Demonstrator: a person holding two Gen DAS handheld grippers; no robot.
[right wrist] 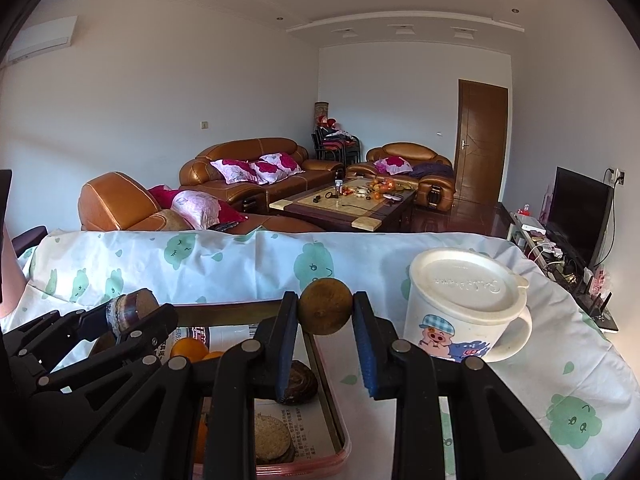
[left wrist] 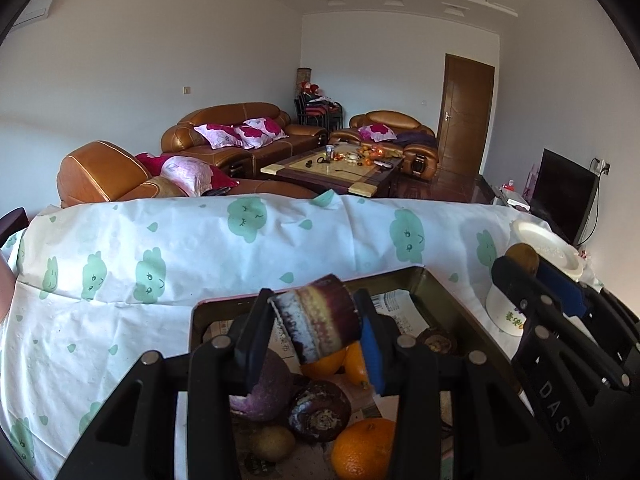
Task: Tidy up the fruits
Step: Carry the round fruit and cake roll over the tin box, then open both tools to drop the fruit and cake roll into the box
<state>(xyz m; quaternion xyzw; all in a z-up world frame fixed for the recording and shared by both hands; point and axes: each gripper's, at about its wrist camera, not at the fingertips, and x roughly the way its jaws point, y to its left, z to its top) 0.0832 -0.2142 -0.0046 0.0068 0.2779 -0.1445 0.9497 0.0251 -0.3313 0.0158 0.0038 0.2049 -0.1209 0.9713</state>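
My left gripper [left wrist: 316,320] clamps a sugarcane piece [left wrist: 318,322], right gripper [right wrist: 325,312] pinches a brown fruit [right wrist: 325,311]; oranges [left wrist: 362,450] and more remain in the tray [left wrist: 440,284], sorting barely begun, I judge.

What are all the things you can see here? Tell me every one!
sugarcane piece: one, purple, held above the tray
small round fruit: one, brown, held above the tray's right edge
oranges: at least three, orange, in the tray
tray: one, dark, paper-lined, on the tablecloth
lidded mug: one, white with a cartoon pig, right of the tray
tablecloth: one, white with green clouds
sofas: brown leather, with pink cushions, behind
coffee table: one, dark, cluttered
television: one, black, far right
left gripper: black, shut on the sugarcane
right gripper: black, shut on the brown fruit
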